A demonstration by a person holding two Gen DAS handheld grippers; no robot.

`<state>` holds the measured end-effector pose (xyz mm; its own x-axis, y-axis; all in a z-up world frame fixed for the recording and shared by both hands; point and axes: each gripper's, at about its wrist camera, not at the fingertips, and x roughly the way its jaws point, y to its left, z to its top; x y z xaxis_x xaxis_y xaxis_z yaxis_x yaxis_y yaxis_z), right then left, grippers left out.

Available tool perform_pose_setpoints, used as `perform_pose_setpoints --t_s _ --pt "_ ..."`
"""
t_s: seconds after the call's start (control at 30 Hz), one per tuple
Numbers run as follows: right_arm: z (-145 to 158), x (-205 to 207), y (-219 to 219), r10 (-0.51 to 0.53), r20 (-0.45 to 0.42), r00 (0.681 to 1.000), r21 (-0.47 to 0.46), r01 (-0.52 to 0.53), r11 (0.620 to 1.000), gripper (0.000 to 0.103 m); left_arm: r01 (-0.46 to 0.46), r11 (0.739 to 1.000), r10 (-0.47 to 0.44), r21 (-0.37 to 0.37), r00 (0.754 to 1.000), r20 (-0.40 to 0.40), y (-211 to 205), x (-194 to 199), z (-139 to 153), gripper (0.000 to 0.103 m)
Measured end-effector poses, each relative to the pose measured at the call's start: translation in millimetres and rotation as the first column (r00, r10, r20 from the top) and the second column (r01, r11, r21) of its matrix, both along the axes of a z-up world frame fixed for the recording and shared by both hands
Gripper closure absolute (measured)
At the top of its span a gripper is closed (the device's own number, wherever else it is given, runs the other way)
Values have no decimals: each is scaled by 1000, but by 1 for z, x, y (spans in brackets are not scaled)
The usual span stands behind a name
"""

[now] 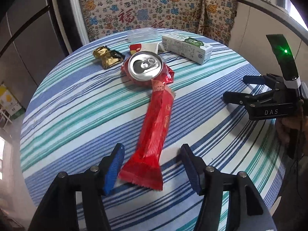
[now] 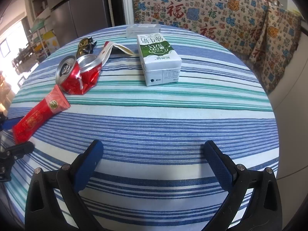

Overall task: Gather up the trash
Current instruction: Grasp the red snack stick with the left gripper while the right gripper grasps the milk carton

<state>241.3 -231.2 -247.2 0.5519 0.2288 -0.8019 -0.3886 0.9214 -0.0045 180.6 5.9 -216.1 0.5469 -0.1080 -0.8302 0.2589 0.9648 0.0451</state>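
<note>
A long red snack wrapper (image 1: pixel 156 125) (image 2: pixel 38 115) lies flat on the striped tablecloth (image 1: pixel 77 115). Its near end sits between the blue pads of my left gripper (image 1: pixel 153 165) (image 2: pixel 17 134), which is open; the right pad stands clear of the wrapper. Its far end touches a crushed red can (image 1: pixel 144 67) (image 2: pixel 77 75). Behind the can are a gold wrapper (image 1: pixel 107 56) (image 2: pixel 84 46), a white and red packet (image 1: pixel 146 47) (image 2: pixel 113 48) and a green and white milk carton (image 1: pixel 186 48) (image 2: pixel 159 61). My right gripper (image 1: pixel 238 87) (image 2: pixel 154 154) hovers open over bare cloth, holding nothing.
A clear plastic box (image 1: pixel 142 34) (image 2: pixel 143 29) sits at the round table's far edge. A patterned cloth (image 1: pixel 154 9) covers furniture behind the table, and a grey fridge (image 2: pixel 86 9) stands at the back left. A hand (image 1: pixel 288 130) holds the right gripper.
</note>
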Motion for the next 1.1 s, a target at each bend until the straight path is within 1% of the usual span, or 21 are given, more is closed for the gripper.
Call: perform_pose_setpoints --t_s 0.1,0.13,0.17,0.2,0.23,0.27,0.43,0.53,0.57,0.6,0.67,0.7,0.73,0.8,0.83,0.9,0.97,1.0,1.03,1.07,1.1 --pt "0 0 0 0 0 1000 2 0 1000 0 36 998 -38 46 999 25 -10 12 -1 41" --pt "0 0 0 -1 0 1000 3 1 1000 0 37 998 -39 47 999 32 -10 14 -2 41" --pt "1 2 0 -6 -1 1000 1 6 1000 1 30 999 -32 42 999 35 -10 16 -2 45" --pt "2 6 -1 -16 -3 1000 -6 16 1000 1 17 1000 -18 18 999 36 -7 17 -3 55" --pt "3 10 -2 -25 2 1000 -8 25 1000 1 7 1000 -6 -27 1000 25 -4 16 -3 76" --pt "7 16 -2 -30 18 999 -9 30 1000 1 -10 998 11 -54 1000 16 0 15 -3 78" --pt "24 58 1 -39 43 998 22 38 999 1 -145 988 146 -53 989 21 16 -9 1 80" --pt "24 86 9 -48 25 999 43 47 998 2 -252 966 255 -56 966 38 39 -23 4 80" --pt "20 95 13 -37 3 999 45 37 998 4 -282 957 285 -64 958 40 46 -23 5 80" --pt "16 101 17 -28 -16 999 51 29 998 8 -309 948 312 -73 949 37 53 -21 5 80" --pt "9 109 20 -11 -53 999 64 15 998 50 -344 934 348 -99 937 32 64 -13 7 80" --pt "11 106 19 -27 -23 999 36 28 999 50 -353 930 358 -107 933 36 68 -8 8 80" --pt "11 103 17 -38 -21 999 28 39 999 50 -359 927 365 -109 930 40 71 -2 9 77" --pt "12 91 5 -70 -32 997 41 72 997 50 -355 926 362 -125 932 31 74 8 8 77" --pt "11 82 0 -92 -23 996 18 92 996 50 -353 927 359 -128 933 24 75 11 7 75" --pt "10 61 -9 -114 1 993 -14 114 993 50 -346 931 350 -118 937 13 75 19 4 64" --pt "8 41 -15 -112 1 994 2 112 994 49 -335 938 339 -93 940 28 73 21 2 55" --pt "8 34 -14 -107 4 994 5 107 994 49 -331 940 335 -83 942 34 71 21 3 53" --pt "7 29 -12 -103 10 995 3 103 995 44 -327 942 330 -73 943 37 70 20 2 51" --pt "6 25 -9 -98 15 995 0 98 995 27 -326 944 328 -59 944 42 68 21 2 47" --pt "5 24 -7 -89 16 996 0 89 996 19 -328 943 331 -54 943 44 68 20 1 42"
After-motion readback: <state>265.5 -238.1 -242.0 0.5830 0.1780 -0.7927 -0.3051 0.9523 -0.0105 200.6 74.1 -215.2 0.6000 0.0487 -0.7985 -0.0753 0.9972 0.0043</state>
